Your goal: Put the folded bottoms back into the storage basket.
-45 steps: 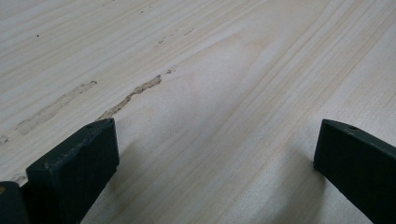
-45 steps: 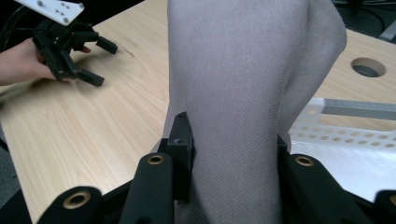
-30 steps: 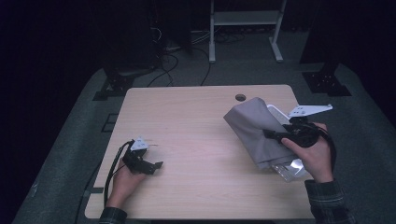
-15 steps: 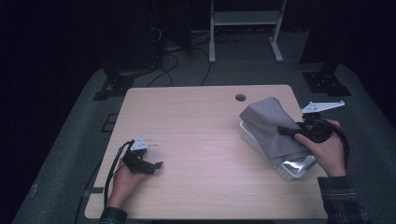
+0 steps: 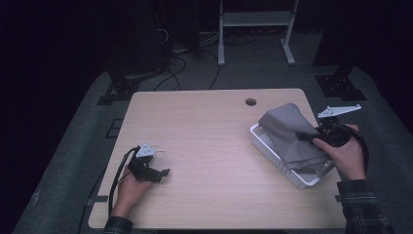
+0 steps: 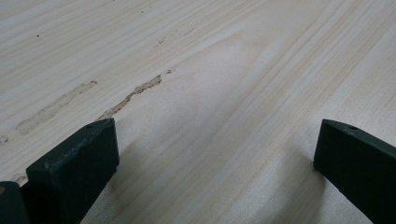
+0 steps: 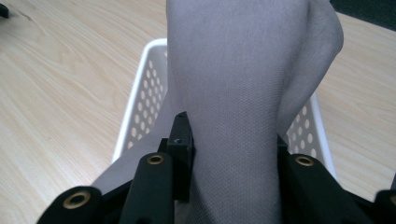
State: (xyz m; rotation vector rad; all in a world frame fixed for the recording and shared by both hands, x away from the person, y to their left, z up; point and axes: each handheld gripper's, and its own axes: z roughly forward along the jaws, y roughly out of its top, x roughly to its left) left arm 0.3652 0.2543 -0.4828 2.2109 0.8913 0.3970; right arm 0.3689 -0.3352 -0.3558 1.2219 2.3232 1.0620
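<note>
Clamped on a fold of grey cloth (image 7: 243,93), the right gripper (image 5: 316,136) holds it over the white basket (image 5: 272,153) at the right of the high view, cloth draping into it. At lower left, the left gripper (image 5: 158,171) rests on the table (image 5: 204,146), jaws spread apart with nothing between.

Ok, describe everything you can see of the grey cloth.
The grey cloth is a plain, fine-woven fabric, bunched and folded into a soft heap. It lies in the white perforated plastic basket near the table's right edge, its top mounding above the rim. The right gripper is shut on it: in the right gripper view a thick fold rises between the black jaws. Its lower part rests inside the basket.
</note>
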